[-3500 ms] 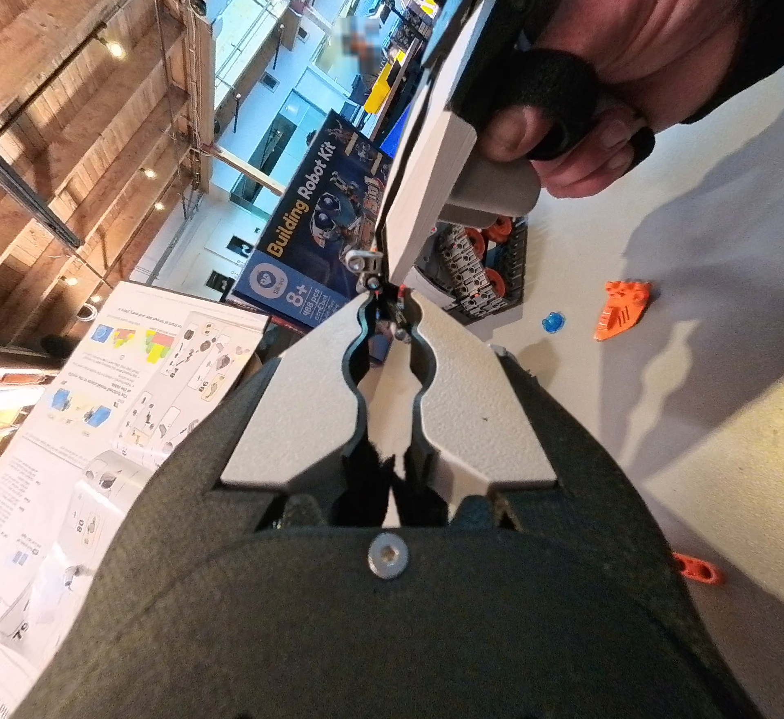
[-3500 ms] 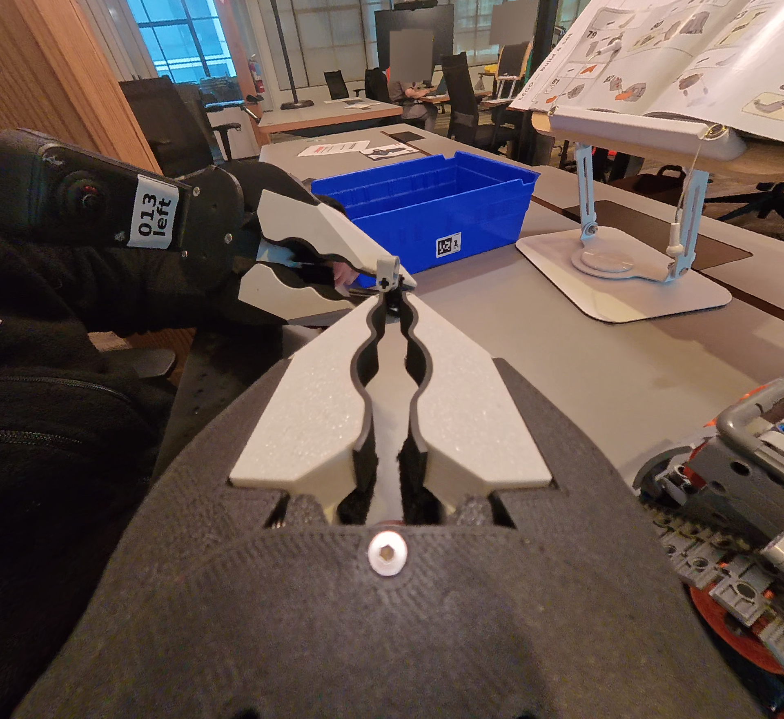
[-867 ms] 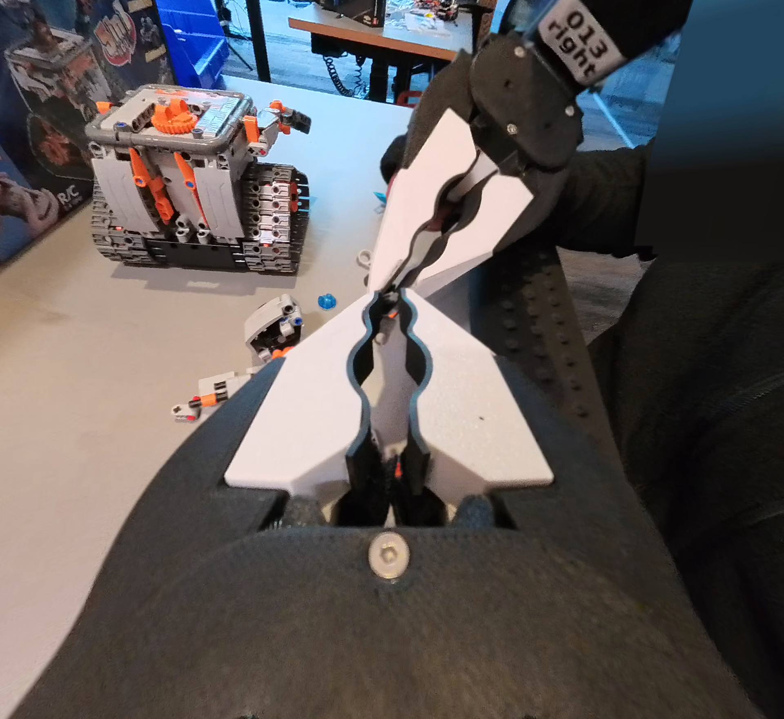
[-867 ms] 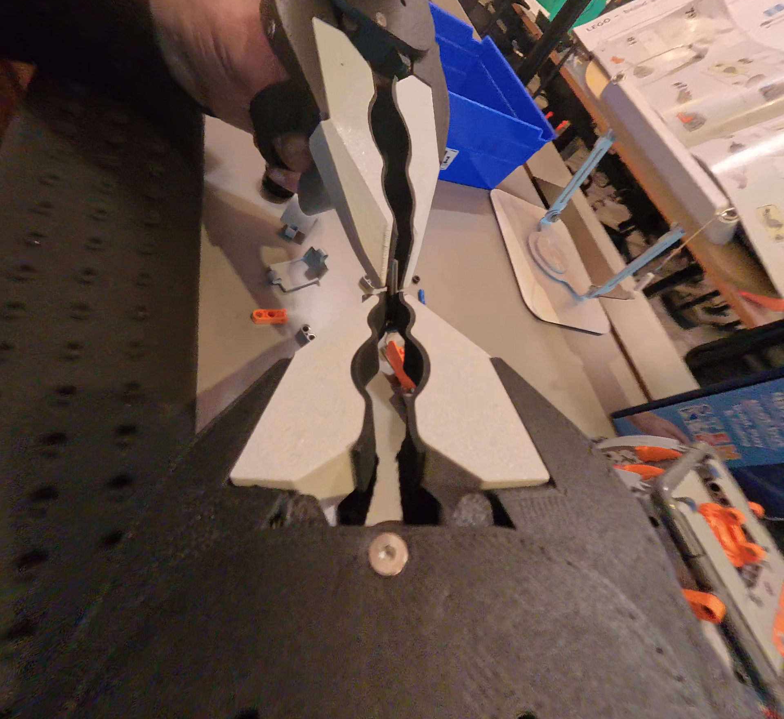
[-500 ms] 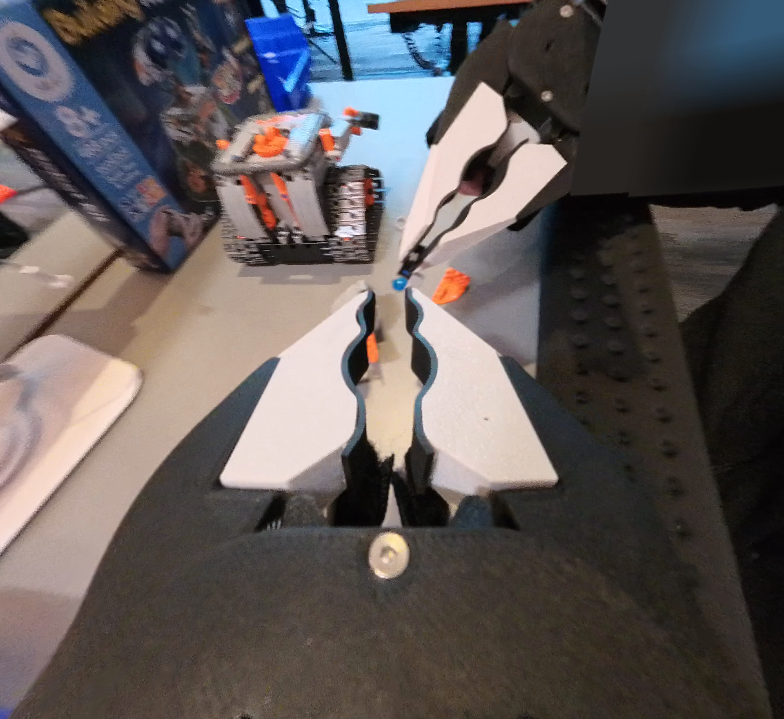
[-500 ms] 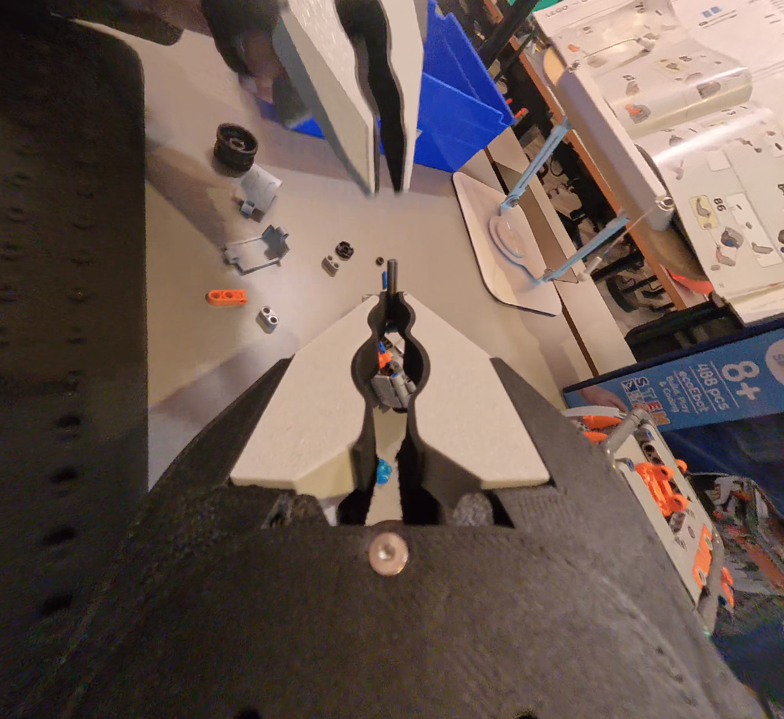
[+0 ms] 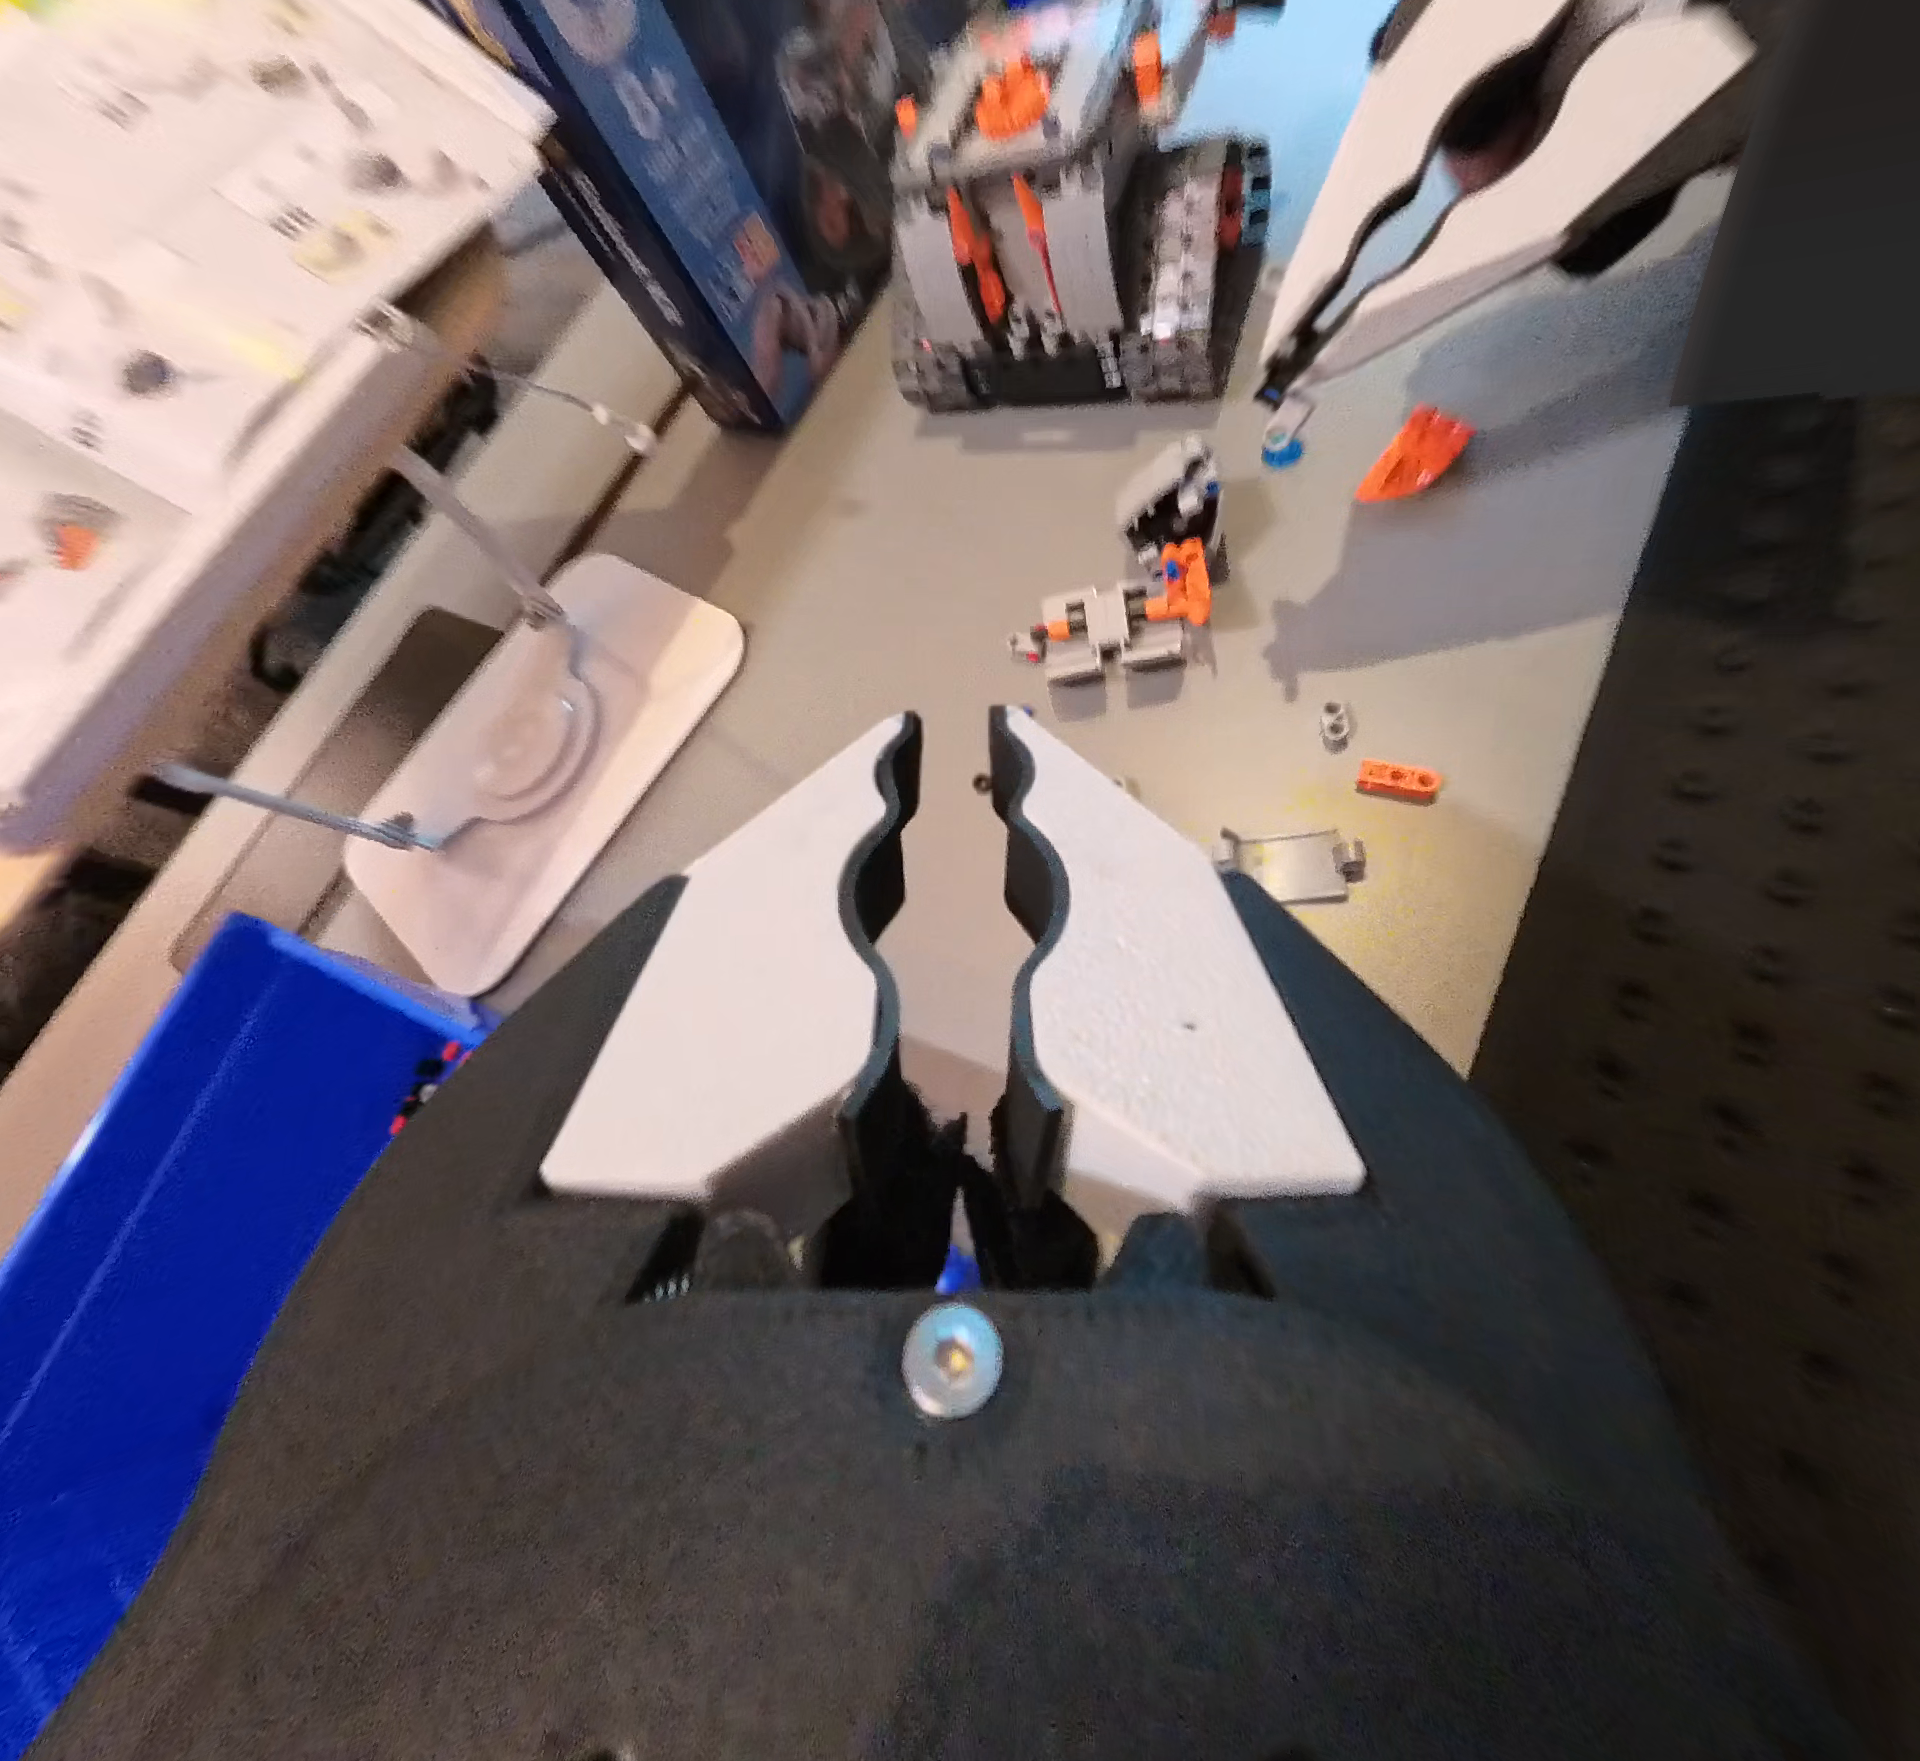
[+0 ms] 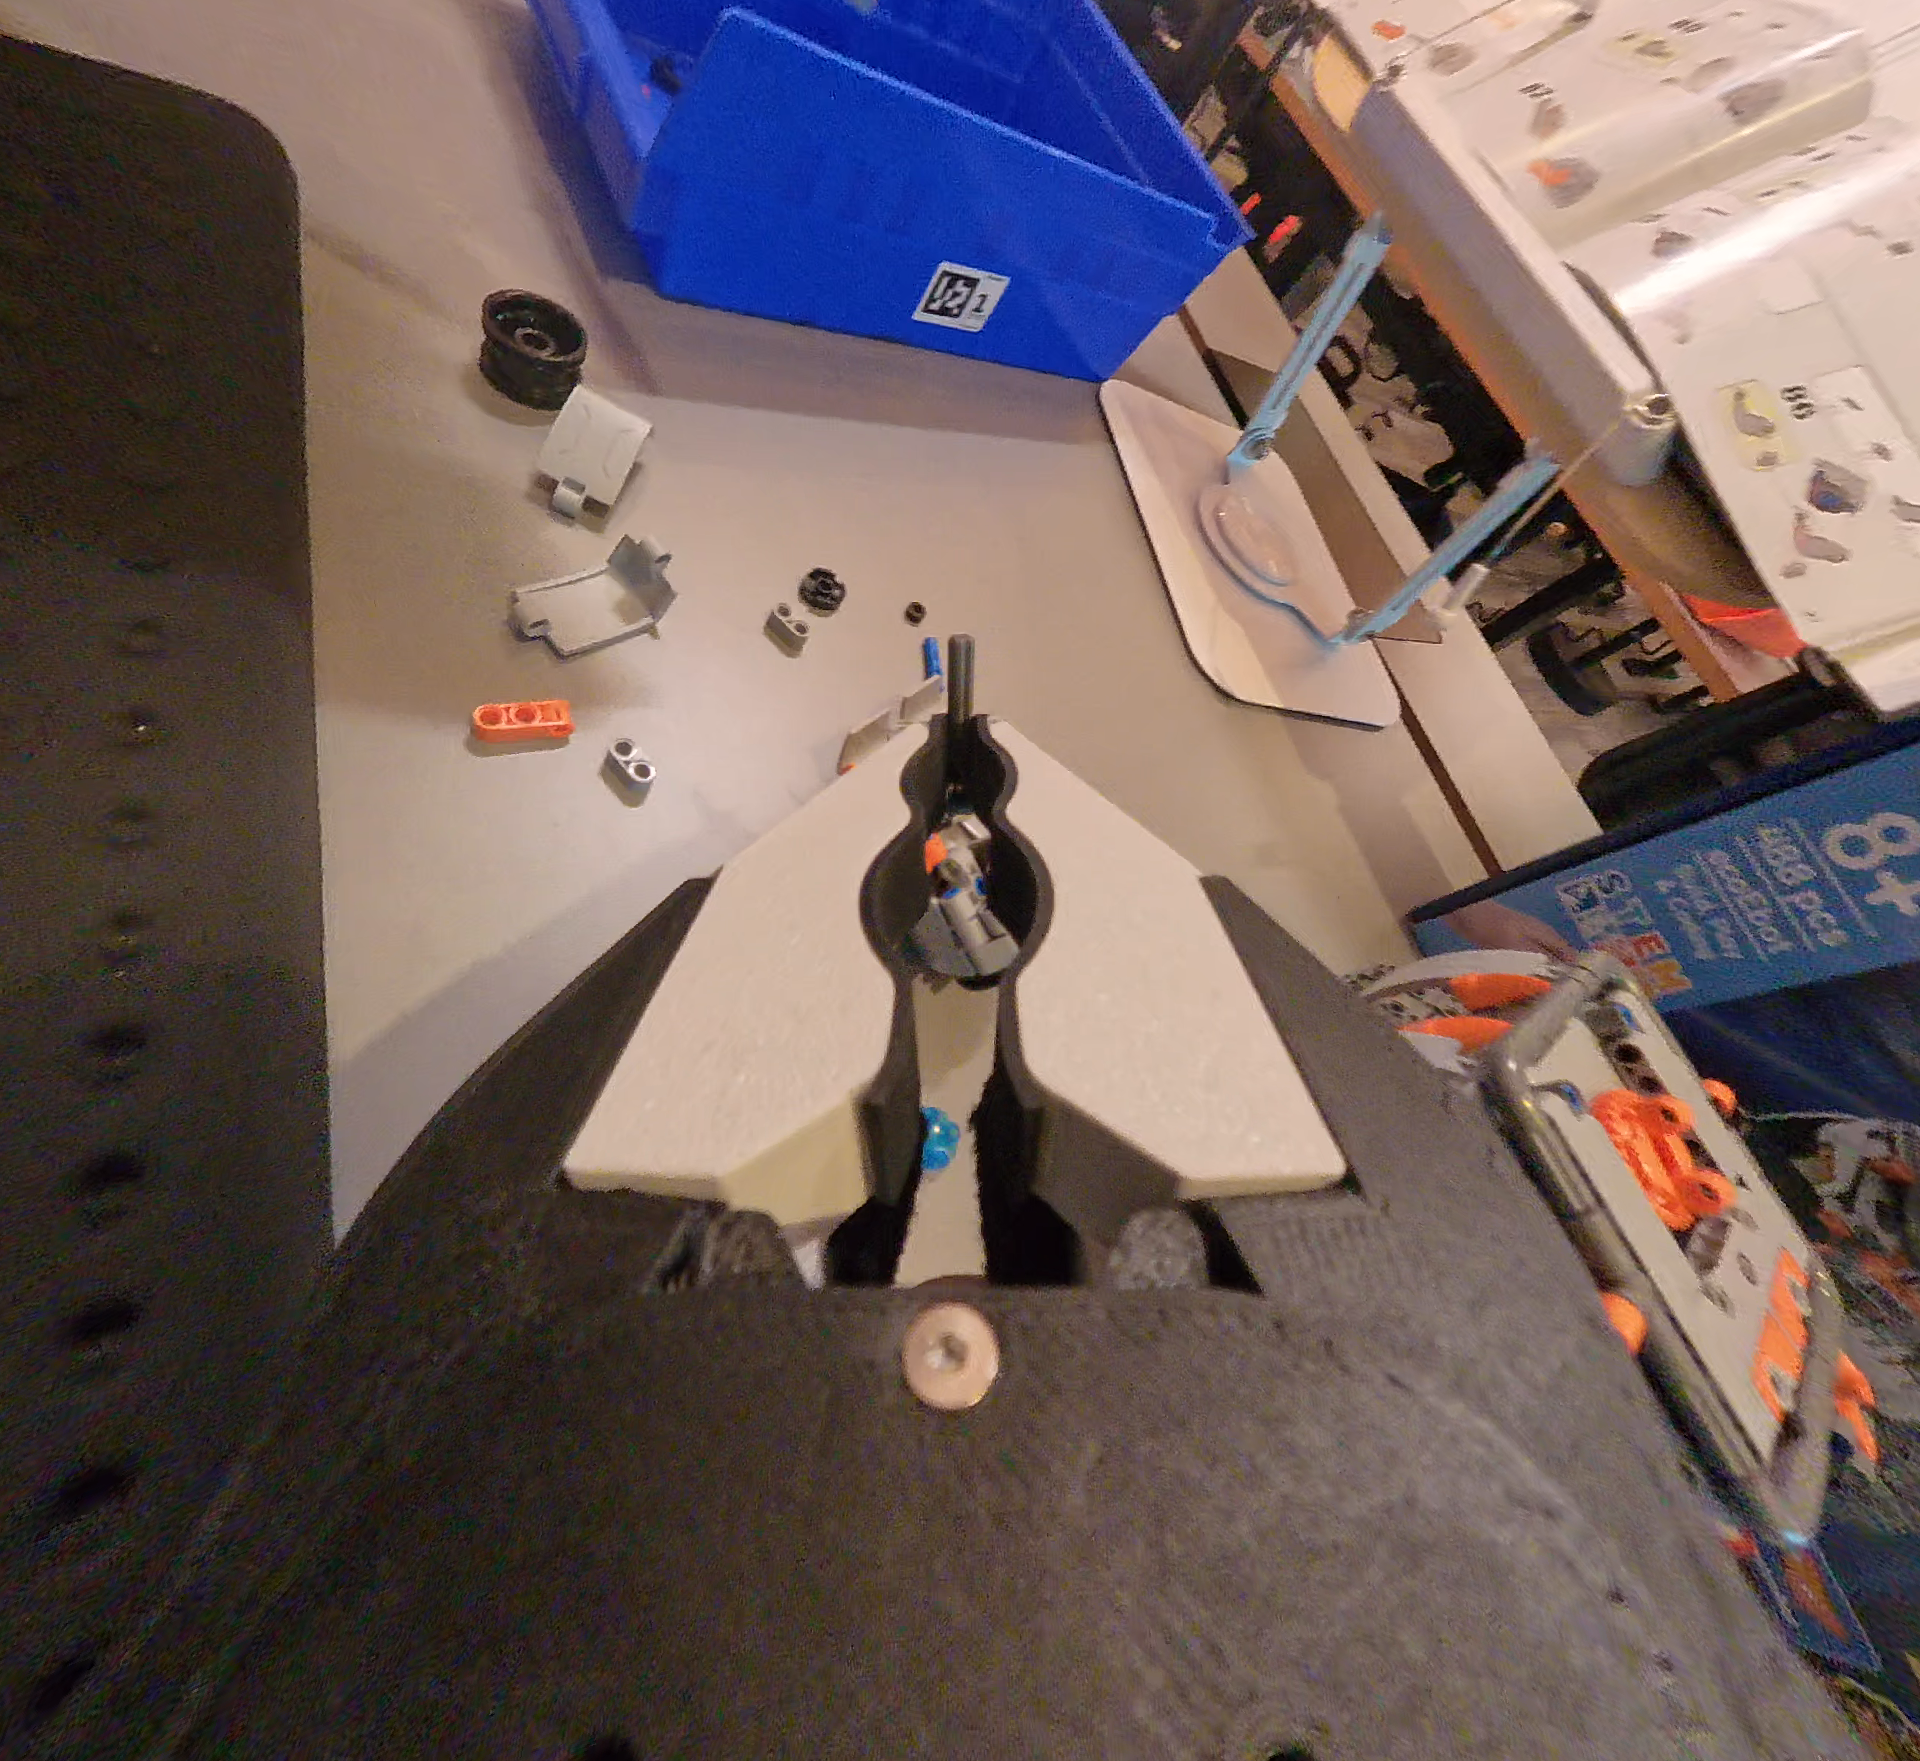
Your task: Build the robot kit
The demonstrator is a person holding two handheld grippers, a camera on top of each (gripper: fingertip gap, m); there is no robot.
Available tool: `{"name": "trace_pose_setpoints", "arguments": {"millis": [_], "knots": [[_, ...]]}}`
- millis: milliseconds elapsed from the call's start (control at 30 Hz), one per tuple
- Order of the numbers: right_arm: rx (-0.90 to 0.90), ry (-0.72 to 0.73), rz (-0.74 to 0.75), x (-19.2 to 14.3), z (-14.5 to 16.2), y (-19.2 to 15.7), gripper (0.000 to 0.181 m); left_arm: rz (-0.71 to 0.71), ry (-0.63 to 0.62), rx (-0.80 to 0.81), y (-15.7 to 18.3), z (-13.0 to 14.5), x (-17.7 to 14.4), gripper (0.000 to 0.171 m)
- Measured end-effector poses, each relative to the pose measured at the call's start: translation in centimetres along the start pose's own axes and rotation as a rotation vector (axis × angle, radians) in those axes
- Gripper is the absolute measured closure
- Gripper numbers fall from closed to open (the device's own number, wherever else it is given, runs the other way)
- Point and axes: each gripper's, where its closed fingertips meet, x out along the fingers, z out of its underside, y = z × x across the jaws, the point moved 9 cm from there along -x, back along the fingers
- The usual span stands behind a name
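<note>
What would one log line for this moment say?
left gripper: open, empty, above table | right gripper: shut on black pin | blue bin: behind loose parts

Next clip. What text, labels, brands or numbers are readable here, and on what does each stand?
I do not copy out writing; these bear it:
White sticker on the blue bin: code mark and digit, legible.
Dark blue box: large printed lettering and figures, legible.
Open instruction booklet on its stand: too small to read.
Black rod in the right hand-held gripper: none.
</note>
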Motion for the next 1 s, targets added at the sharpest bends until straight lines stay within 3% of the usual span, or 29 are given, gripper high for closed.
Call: {"name": "trace_pose_setpoints", "arguments": {"millis": [167,333,733,833,933,1000], "knots": [[-0.013,-0.027,-0.037,0.7,0.3,-0.6,0.181,0.091,-0.198,-0.015,1.0,2.4,7.7,0.161],[0.000,-0.026,-0.058,0.7,0.5,-0.7,0.181,0.114,-0.323,-0.061,1.2,3.9,12.0,0.160],[0.003,0.008,-0.095,0.1,0.1,-1.0,0.180,-0.066,-0.486,-0.179,0.5,5.7,14.9,0.146],[0.008,0.026,-0.101,-0.2,-0.2,-1.1,0.180,-0.012,-0.452,-0.272,0.4,5.9,15.0,0.154],[0.013,0.035,-0.104,-0.3,-0.3,-1.1,0.180,0.022,-0.434,-0.317,0.9,5.9,15.1,0.171],[0.016,0.040,-0.103,-0.4,-0.3,-1.1,0.180,-0.003,-0.424,-0.306,1.2,5.9,15.1,0.171]]}}
